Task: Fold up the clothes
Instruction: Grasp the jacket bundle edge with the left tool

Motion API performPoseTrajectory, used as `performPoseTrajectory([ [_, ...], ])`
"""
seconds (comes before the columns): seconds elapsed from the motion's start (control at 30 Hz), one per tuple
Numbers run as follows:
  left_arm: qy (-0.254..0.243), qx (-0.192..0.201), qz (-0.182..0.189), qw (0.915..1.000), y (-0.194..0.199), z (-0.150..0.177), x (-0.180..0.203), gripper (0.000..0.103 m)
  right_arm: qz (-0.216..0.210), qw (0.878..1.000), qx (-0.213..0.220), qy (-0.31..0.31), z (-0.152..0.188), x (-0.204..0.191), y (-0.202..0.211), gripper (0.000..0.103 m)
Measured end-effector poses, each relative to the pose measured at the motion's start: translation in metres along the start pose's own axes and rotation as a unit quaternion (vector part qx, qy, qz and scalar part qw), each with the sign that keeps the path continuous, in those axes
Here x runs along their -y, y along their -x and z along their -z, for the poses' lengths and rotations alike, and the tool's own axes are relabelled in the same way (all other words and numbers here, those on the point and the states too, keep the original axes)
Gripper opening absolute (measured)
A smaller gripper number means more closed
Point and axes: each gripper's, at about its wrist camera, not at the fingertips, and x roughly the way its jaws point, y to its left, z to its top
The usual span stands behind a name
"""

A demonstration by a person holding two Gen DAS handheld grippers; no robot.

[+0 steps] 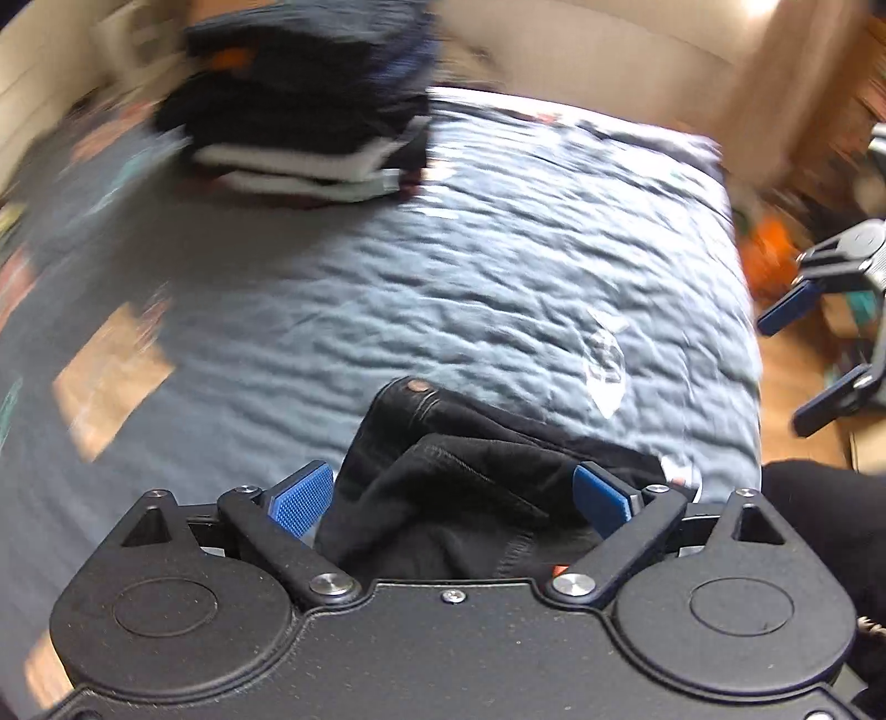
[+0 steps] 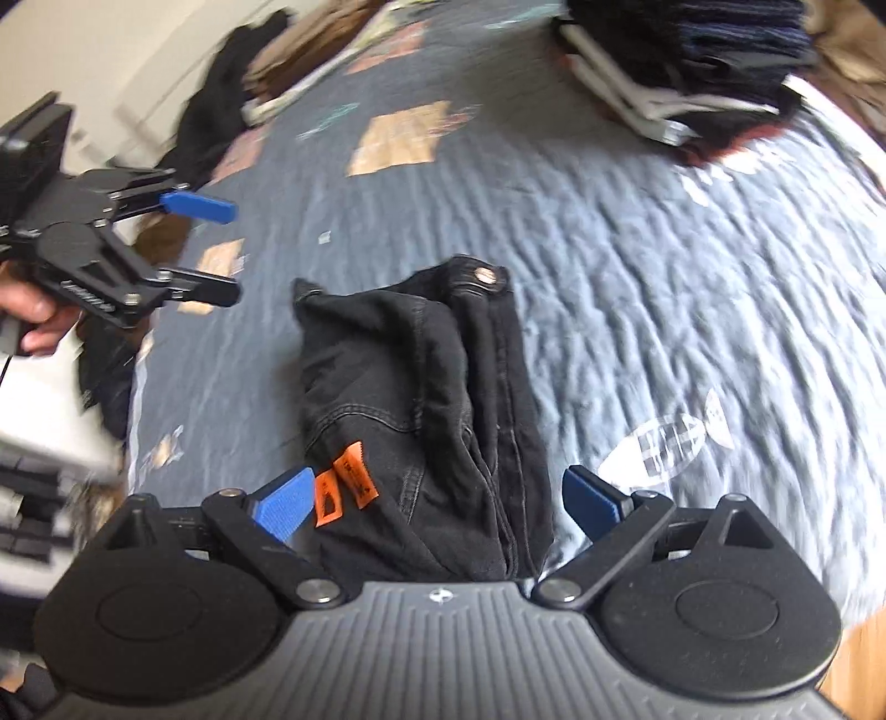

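Both cameras sit close above the black jeans [image 1: 443, 471] on the bed [image 1: 443, 277], looking forward and down. The left wrist view faces the clothes stack [image 1: 310, 105] beyond the jeans; the right wrist view sees the same jeans [image 2: 421, 410], stack [image 2: 692, 61] and bed [image 2: 692, 277].

A grey-blue quilt [image 1: 498, 266] covers the bed — rumpled, with tan patches [image 2: 401, 138] and a white fish print [image 2: 664, 437]; wooden floor [image 1: 797, 376] shows beside it; a pale wall [image 1: 581, 50] stands behind.
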Motion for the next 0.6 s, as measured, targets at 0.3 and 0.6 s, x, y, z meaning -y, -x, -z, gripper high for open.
performPoseTrajectory([
  [0.3,-0.122,-0.042,0.089,0.9877,-0.106,0.024,-0.023,0.069,0.07,0.993,0.024,-0.093,0.061,-0.057,-0.019,0.096],
  [0.6,-0.162,-0.047,0.101,0.9804,-0.143,0.036,-0.03,0.047,0.038,0.991,0.069,-0.112,0.07,-0.055,-0.07,0.096],
])
